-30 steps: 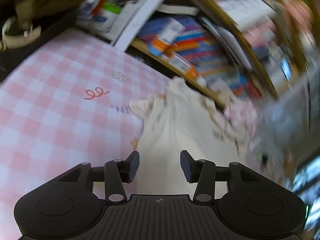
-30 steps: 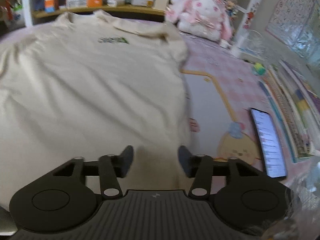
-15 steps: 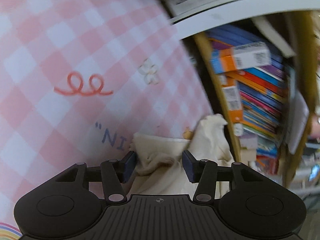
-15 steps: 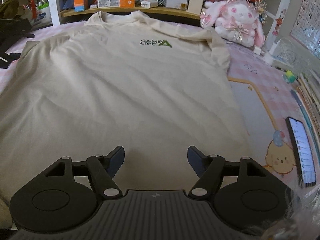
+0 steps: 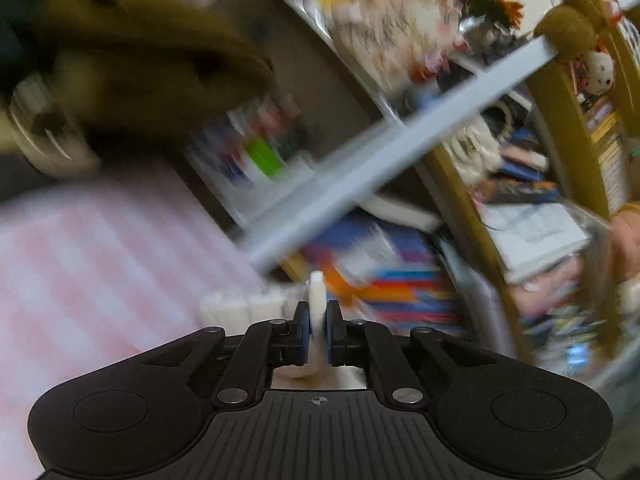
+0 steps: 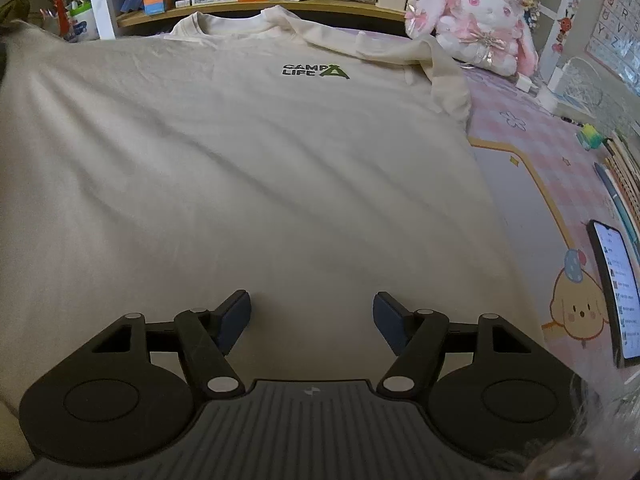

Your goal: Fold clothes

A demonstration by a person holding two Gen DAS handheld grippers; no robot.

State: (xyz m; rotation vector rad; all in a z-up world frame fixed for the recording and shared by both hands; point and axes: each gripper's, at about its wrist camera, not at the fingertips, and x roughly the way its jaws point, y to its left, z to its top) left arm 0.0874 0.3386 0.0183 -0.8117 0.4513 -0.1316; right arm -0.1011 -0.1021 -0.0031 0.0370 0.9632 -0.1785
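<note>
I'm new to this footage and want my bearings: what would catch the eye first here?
A big cream T-shirt spread flat fills the right wrist view, with the open right gripper over its near hem. A pink plush rabbit sits at its far right, a lit phone on the mat at the right edge. In the blurred left view, the left gripper has just closed on a cream fold of cloth.

"CAMP LIFE" on the cream T-shirt [image 6: 240, 168]; alphabet letters on the wall chart [image 6: 618, 12].

Left gripper [image 5: 317, 332] pinches cream shirt fabric [image 5: 316, 292] before blurred bookshelves [image 5: 400, 280].
</note>
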